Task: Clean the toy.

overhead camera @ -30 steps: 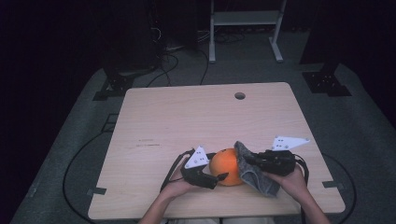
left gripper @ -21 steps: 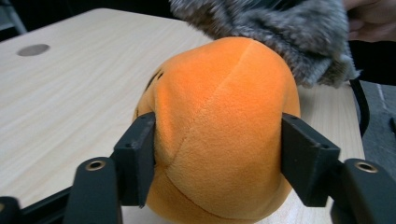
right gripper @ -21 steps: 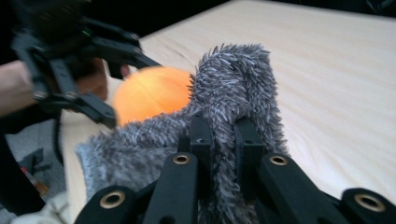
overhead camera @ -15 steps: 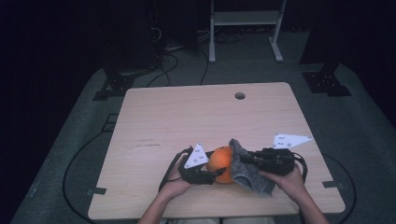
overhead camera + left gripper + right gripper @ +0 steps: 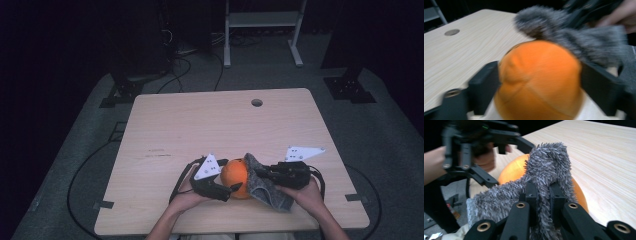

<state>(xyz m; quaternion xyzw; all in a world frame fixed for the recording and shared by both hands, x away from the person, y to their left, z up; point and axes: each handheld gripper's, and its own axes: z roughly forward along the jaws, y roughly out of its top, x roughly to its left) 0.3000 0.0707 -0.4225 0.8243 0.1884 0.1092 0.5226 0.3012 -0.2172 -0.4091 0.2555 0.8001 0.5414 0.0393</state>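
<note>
- Two grippers crowd one smooth, round orange ball [image 5: 236,177], which sits near the worktop's front edge, well forward of the small round hole [image 5: 257,102].
- Left gripper [image 5: 227,189] is at the ball's left; in the left gripper view its black jaws stand on either side of the ball [image 5: 539,80], spread wide, and they have just been opening. Blur hides whether the pads touch it.
- Right gripper [image 5: 262,172] is at the ball's right, jaws pressed together on a fold of shaggy grey cloth [image 5: 267,187]; the right gripper view shows the fuzzy pile bunched between the jaws [image 5: 544,202].
- That cloth drapes over the ball's right side, long soft fibres against the slick orange skin [image 5: 511,171].
- Worktop [image 5: 200,130] is pale wood grain, matte, rectangular with rounded corners.
- Around it lies grey carpet [image 5: 390,150] with black cables; beyond the hole, a white metal frame [image 5: 262,30] stands in a dark room.
- Compared with a second ago, the cloth's upper edge lies further across the ball, and both hands remain at the same spot on the worktop.
</note>
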